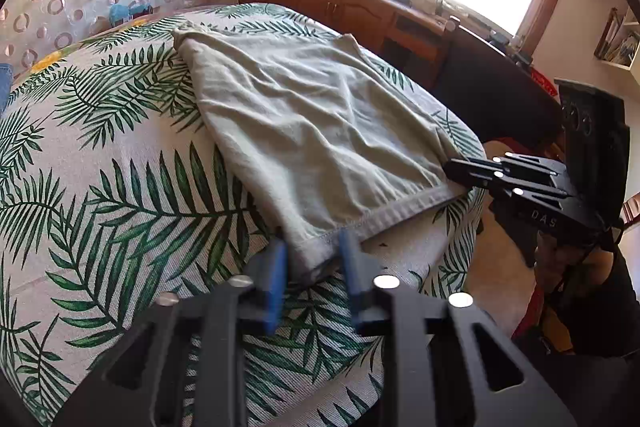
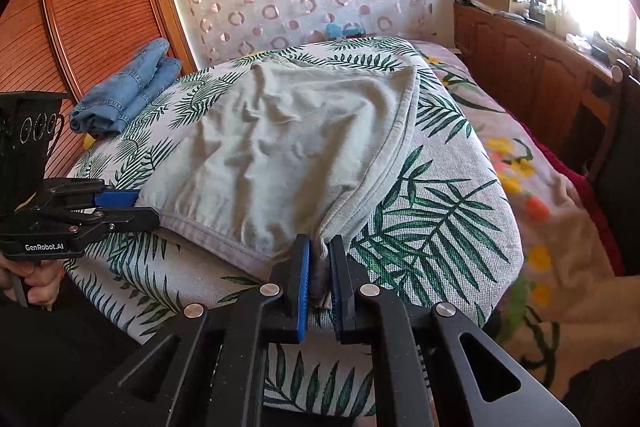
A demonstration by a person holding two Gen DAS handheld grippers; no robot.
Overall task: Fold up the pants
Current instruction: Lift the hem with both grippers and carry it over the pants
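- A pair of pale grey-green pants (image 1: 304, 115) lies flat across the middle of both views, on a cover printed with green palm leaves (image 1: 120, 187), with its waistband along the near edge.
- The left gripper (image 1: 312, 259), at the bottom centre of the left wrist view, has one end of the waistband between its blue pads; the jaws are nearly closed and look pressed on the cloth.
- The right gripper (image 2: 320, 259), at the bottom centre of the right wrist view, is almost fully closed, pinching the other end of the waistband.
- A folded pair of blue jeans (image 2: 128, 91) sits at the upper left of the right wrist view, apart from the pants.
- Judged step: both ends of the waistband are gripped, ready for a fold.
- The next move probably calls for lifting both ends evenly and carrying them toward the far end, keeping the cloth taut so it lies smooth.
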